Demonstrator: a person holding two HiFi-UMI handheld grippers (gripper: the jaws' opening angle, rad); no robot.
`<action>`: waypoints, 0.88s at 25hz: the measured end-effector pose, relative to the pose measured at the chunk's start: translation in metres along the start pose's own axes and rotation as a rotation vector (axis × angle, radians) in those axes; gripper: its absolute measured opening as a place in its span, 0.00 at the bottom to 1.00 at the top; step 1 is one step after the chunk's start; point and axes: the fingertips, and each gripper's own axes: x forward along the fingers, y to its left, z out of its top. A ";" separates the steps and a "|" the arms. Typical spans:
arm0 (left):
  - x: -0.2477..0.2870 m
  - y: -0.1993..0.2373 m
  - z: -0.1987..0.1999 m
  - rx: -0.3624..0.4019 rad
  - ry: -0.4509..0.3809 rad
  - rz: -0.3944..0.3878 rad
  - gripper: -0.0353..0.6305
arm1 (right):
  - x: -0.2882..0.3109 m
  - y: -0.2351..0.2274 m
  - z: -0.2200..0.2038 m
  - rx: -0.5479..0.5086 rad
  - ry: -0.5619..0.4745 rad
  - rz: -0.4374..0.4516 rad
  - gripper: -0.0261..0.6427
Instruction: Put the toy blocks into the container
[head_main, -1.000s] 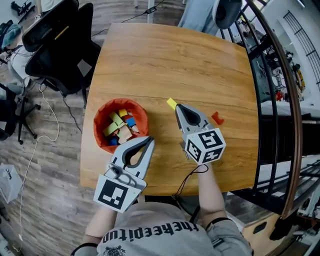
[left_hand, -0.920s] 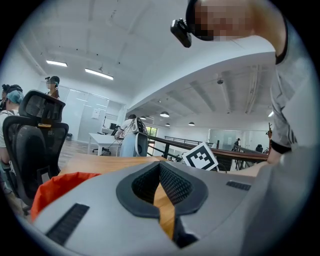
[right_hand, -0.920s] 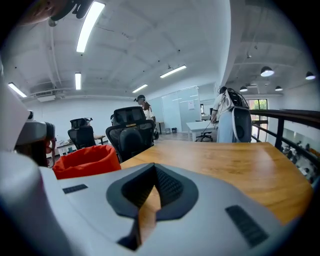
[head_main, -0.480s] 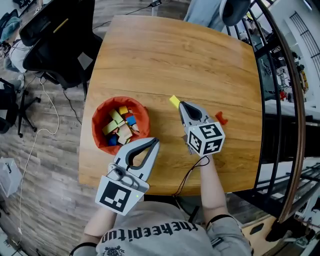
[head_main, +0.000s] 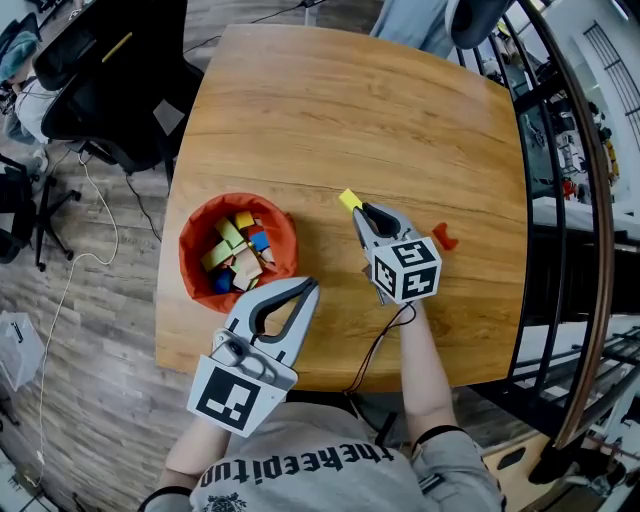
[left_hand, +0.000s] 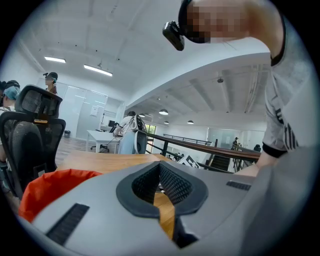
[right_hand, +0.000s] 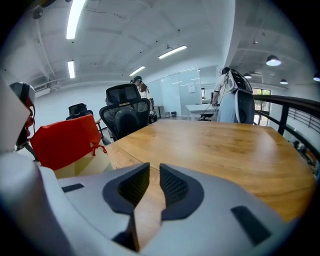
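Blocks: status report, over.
Left gripper shut, empty, beside container. Right gripper jaws just opening, empty, tips by yellow block. Red block loose on table. Nothing in the way.

The person wears a light grey T-shirt (head_main: 330, 492) with black block lettering across the chest, black-edged short sleeves (head_main: 455, 470) and black stripes down the side, plus a small black head-mounted camera (left_hand: 172, 35).

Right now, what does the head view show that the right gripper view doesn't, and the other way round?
Head view only: the small red block and the pile of collected blocks. Right gripper view only: the ceiling lights, and the jaws of the right hand-held gripper, which have just been opening a little with nothing between them. Both: the wooden table and the orange container.
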 end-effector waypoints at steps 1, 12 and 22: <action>0.000 0.000 0.000 0.003 0.002 -0.002 0.07 | 0.002 -0.001 -0.003 0.000 0.008 0.000 0.16; 0.004 0.000 0.000 0.008 0.018 -0.017 0.07 | 0.019 -0.013 -0.030 -0.016 0.092 0.004 0.25; 0.007 -0.002 -0.001 0.029 0.037 -0.040 0.07 | 0.034 -0.026 -0.050 -0.026 0.150 -0.010 0.31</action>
